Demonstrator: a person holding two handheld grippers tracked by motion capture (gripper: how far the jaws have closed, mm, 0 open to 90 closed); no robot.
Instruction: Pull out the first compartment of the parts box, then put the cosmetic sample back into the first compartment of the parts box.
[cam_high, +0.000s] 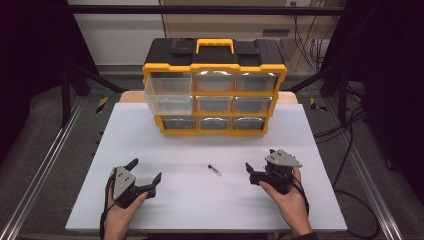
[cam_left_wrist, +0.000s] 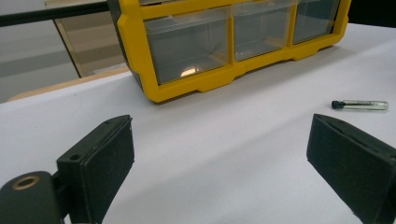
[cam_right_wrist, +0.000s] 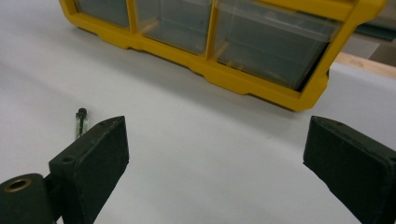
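two grippers low in the high view, left gripper (cam_high: 148, 172) and right gripper (cam_high: 260, 165) both with jaws wide apart, small vial (cam_high: 214, 170) lying on white table (cam_high: 190, 200) between them, yellow drawer cabinet (cam_high: 215, 85) at upper centre with one drawer (cam_high: 168, 95) pulled out, gripper views catching just its bottom row

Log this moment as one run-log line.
left hand-held gripper: open | right hand-held gripper: open | vial: lying on table, untouched | organizer: top-left drawer pulled out
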